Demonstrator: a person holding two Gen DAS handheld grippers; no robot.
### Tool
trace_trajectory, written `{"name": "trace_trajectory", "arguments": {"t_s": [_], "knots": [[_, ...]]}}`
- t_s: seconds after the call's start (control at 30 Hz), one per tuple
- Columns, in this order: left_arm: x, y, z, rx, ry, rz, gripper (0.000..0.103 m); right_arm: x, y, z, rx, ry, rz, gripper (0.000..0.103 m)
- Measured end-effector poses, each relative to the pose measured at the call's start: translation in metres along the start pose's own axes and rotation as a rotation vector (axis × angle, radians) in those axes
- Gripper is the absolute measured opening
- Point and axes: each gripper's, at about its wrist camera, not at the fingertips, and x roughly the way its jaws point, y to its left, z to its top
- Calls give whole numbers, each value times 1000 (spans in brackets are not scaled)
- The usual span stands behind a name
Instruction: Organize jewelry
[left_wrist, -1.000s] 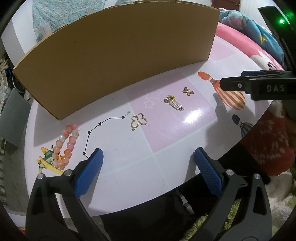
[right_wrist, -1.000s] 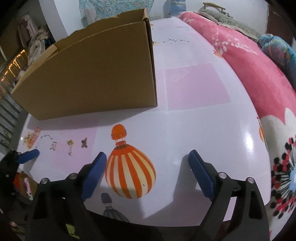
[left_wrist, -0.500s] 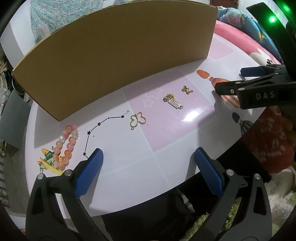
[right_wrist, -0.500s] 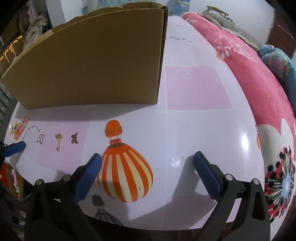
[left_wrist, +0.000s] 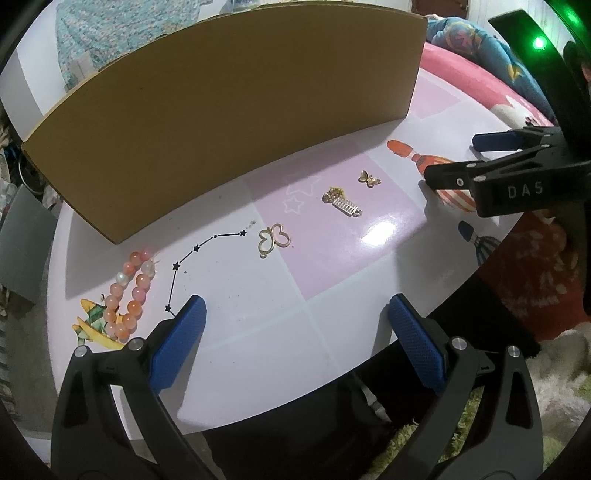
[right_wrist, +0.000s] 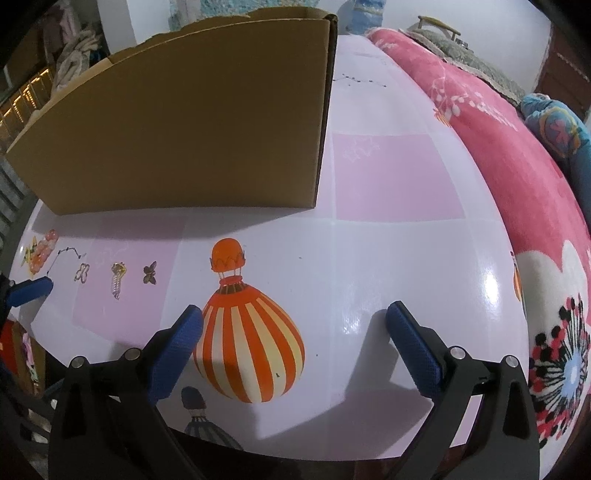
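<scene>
A pink bead bracelet (left_wrist: 127, 295) lies at the table's left, near my left gripper's left fingertip. Right of it lie a gold butterfly-outline charm (left_wrist: 272, 240), a gold comb-like clip (left_wrist: 341, 201) and a small gold butterfly (left_wrist: 368, 179). The same row shows small in the right wrist view: bracelet (right_wrist: 42, 251), outline charm (right_wrist: 82, 273), clip (right_wrist: 117, 278), small butterfly (right_wrist: 150, 272). My left gripper (left_wrist: 295, 339) hovers open over the near table edge, empty. My right gripper (right_wrist: 293, 345) stands wide open over the printed balloon, empty; it also shows at the right (left_wrist: 476, 158).
A tall cardboard box (left_wrist: 221, 110) stands behind the jewelry; its corner (right_wrist: 321, 110) shows in the right wrist view. The table (left_wrist: 332, 277) has a white and pink printed top. A pink flowered blanket (right_wrist: 498, 147) lies to the right.
The right gripper's jaws spread a little wider and it rolled slightly; seen from the left wrist it sits a bit lower and further right. The jewelry has not moved.
</scene>
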Motion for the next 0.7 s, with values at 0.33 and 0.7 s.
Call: {"name": "trace_trajectory", "arguments": {"t_s": [0.33,0.7], "knots": [[-1,24,2,-67,45,5,96,-19,1,8,34,-58,81,96],[-1,33,8,-102,96,19,96,-18,11,13,25,-57,162,96]]}}
